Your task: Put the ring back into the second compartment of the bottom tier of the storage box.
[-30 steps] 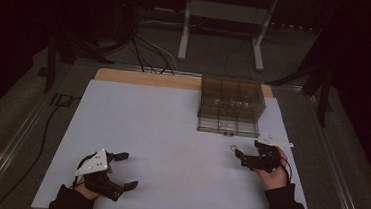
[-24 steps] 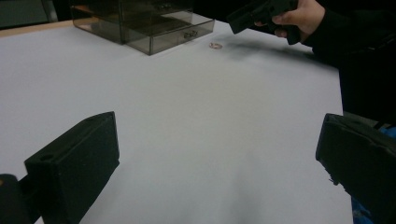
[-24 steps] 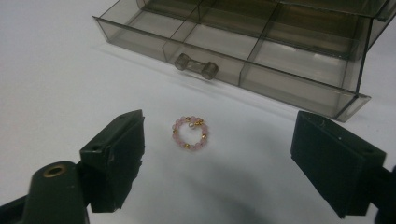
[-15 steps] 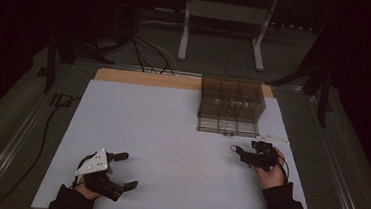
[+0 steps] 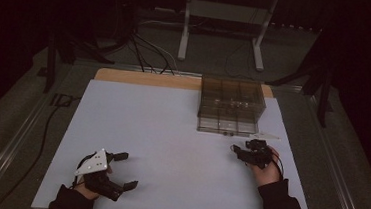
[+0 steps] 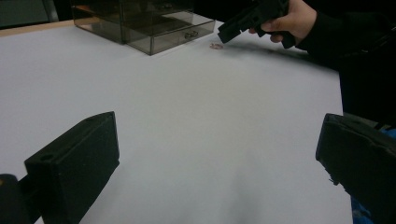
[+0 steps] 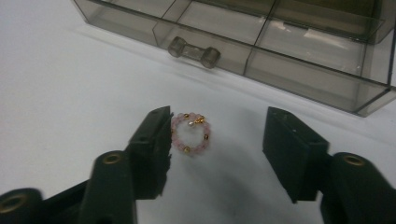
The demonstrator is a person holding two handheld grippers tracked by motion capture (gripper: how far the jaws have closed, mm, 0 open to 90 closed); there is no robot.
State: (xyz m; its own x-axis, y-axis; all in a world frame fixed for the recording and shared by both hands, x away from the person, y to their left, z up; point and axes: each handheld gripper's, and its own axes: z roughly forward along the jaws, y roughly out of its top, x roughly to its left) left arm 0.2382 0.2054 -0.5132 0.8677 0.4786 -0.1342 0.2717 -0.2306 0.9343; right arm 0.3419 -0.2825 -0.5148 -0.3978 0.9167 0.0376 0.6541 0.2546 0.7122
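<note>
- Bracelet [image 7: 190, 133] of pink and gold beads lies flat on the white surface [image 5: 171, 133], before the smoky drawer box [image 7: 261, 42].
- Right hand-held gripper [image 7: 215, 140] has just been closing; its jaws flank the bracelet, one touching, none gripping.
- High view: left hand-held gripper [image 5: 123, 170] rests open, empty, well apart.

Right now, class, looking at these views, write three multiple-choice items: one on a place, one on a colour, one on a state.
1. Where does the bead bracelet lie?
A. In a drawer
B. On the white table, before the smoky drawer box
C. On the floor

2. Its beads are mostly:
A. Pink
B. Green
C. Black

3. The right hand-held gripper is:
A. Shut empty
B. Lifting the box
C. Part-open around the bracelet

Key: 1 B, it rests near the drawer handle; 2 A, pink with small gold beads; 3 C, one jaw nears it, the other stands clear.
</note>
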